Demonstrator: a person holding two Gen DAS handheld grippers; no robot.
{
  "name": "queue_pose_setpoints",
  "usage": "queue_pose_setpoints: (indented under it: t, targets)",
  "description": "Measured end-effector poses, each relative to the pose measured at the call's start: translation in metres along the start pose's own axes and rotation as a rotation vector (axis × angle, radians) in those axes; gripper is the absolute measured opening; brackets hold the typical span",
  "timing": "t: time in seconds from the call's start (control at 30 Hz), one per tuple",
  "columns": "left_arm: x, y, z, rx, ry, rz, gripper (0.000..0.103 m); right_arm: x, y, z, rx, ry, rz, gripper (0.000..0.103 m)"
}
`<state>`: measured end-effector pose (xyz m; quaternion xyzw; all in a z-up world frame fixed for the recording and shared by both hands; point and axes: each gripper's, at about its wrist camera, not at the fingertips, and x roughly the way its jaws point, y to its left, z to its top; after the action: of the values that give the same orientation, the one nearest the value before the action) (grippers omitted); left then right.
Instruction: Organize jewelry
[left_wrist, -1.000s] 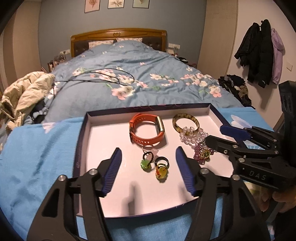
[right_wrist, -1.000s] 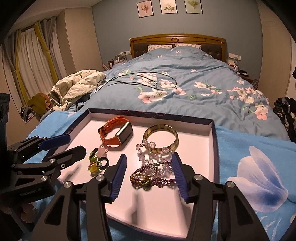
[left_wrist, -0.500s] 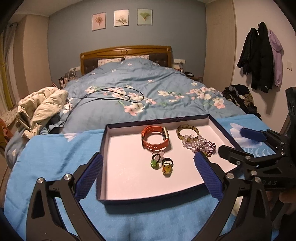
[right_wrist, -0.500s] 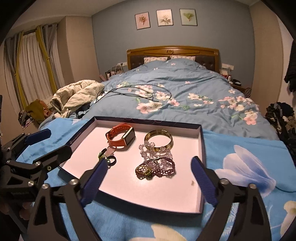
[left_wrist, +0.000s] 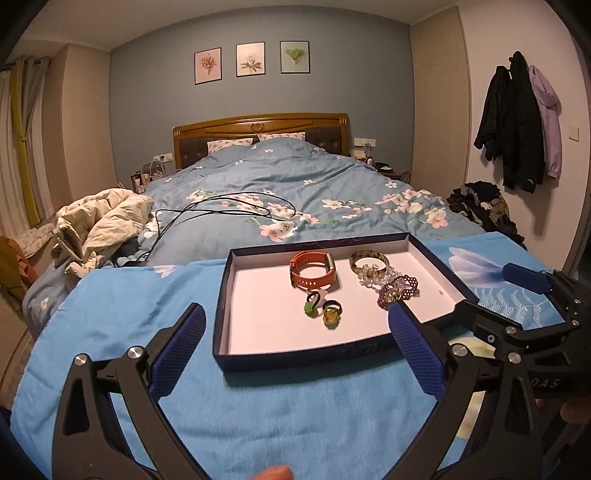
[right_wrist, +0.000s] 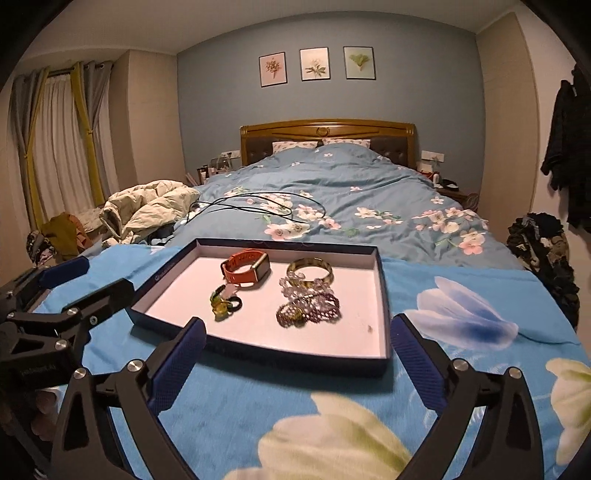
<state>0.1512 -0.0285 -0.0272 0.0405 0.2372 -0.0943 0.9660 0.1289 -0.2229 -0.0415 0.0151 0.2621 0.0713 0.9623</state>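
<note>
A dark blue box with a pale pink floor sits on a bright blue blanket at the near end of the bed. All the jewelry lies inside the box.

At the far side of the box there is an orange watch and, to its right, a brown and gold bangle. Just in front of the bangle, and touching it, is a clear bead bracelet. A purple bead bracelet lies nearer still, bunched up against the clear one. Two small rings sit near the middle: a green ring and a yellow ring, just beside each other.

The left tongs are wide open and hold nothing. The right tongs have just been opening and now stand wide too, with nothing between the pads. Both hover over the blanket at the near edge of the box, not touching any jewelry.

It looks like a pause between steps: things have been put in the box, but the two bead bracelets are still in a messy pile. A good next move may be to reach back in, close one pair of tongs on the purple bracelet and pull it away from the clear one. That needs a soft, careful pinch, because the beads are small and could snag on each other.
</note>
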Motion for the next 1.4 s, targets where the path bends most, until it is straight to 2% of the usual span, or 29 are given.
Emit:
queue_pose_setpoints:
  t: [0.3,0.5,0.97,1.4]
  targets:
    - [-0.036,0.013,-0.009,-0.059,-0.054,0.035,0.097,-0.038,0.004,-0.01,0.0,-0.071,-0.024,0.096]
    - [-0.057,0.014,-0.013,-0.044,-0.082,0.048,0.097,-0.057,0.012,-0.016,-0.004,-0.113,-0.013,0.096]
    - [-0.079,0.019,-0.018,-0.068,-0.126,0.052,0.097,-0.072,0.022,-0.021,-0.027,-0.135,-0.007,0.096]
    - [-0.083,0.015,-0.018,-0.064,-0.148,0.058,0.097,-0.075,0.024,-0.023,-0.029,-0.144,-0.01,0.096]
